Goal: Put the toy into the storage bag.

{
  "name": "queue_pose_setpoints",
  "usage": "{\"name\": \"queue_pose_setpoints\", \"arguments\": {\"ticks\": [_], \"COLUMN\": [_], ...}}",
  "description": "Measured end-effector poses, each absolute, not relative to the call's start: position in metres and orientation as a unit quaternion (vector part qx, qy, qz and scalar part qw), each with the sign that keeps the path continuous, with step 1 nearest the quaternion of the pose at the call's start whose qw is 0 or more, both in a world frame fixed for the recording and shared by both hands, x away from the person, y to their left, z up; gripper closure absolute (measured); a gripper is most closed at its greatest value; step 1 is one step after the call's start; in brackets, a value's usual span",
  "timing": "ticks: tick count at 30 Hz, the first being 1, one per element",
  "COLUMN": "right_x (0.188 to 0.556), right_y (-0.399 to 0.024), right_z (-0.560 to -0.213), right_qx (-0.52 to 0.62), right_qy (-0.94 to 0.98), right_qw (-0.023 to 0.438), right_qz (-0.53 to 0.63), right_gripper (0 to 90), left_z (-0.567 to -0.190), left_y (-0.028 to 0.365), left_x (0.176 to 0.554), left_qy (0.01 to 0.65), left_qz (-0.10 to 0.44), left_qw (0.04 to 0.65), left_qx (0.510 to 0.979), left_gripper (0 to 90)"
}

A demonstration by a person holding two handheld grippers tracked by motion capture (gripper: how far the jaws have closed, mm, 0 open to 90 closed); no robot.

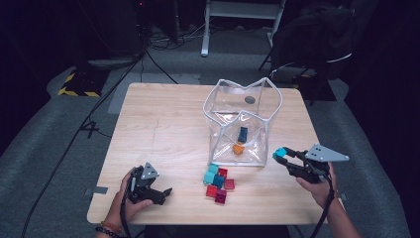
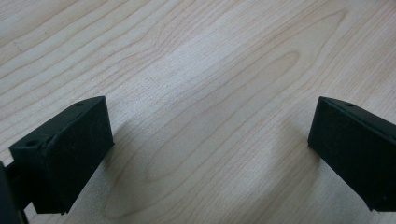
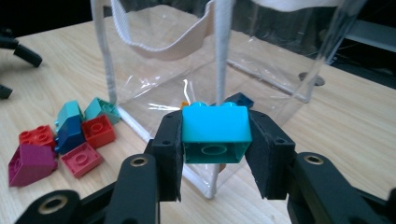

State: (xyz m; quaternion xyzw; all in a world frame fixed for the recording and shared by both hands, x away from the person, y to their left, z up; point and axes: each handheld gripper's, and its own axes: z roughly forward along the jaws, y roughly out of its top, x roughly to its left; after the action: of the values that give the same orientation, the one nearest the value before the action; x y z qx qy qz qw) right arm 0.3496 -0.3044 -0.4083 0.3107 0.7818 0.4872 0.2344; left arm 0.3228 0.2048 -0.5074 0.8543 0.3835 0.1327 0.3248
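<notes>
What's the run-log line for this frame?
right tongs: shut on turquoise brick | left tongs: open, over table | clear bag: two bricks inside

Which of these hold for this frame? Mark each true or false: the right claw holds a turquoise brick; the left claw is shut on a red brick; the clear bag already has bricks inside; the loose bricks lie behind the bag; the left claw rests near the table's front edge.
1. The right claw holds a turquoise brick. True.
2. The left claw is shut on a red brick. False: its jaws stand open over bare table.
3. The clear bag already has bricks inside. True: a dark blue brick and an orange brick.
4. The loose bricks lie behind the bag. False: they lie in front of it.
5. The left claw rests near the table's front edge. True.
</notes>
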Motion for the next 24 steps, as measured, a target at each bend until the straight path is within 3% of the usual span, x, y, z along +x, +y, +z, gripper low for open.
{"name": "queue_pose_setpoints", "arguments": {"ticks": [24], "right_x": [0.379], "right_y": [-0.311], "right_z": [-0.342], "right_qx": [0.321], "right_qy": [0.747], "right_qw": [0.295], "right_qz": [0.502], "right_gripper": [59.2], "left_z": [-0.507], "left_y": [0.205], "left_x": [0.324], "left_qy": [0.381], "left_qz": [0.135], "left_qw": [0.324], "left_qx": [0.855], "left_gripper": [0.1]}}
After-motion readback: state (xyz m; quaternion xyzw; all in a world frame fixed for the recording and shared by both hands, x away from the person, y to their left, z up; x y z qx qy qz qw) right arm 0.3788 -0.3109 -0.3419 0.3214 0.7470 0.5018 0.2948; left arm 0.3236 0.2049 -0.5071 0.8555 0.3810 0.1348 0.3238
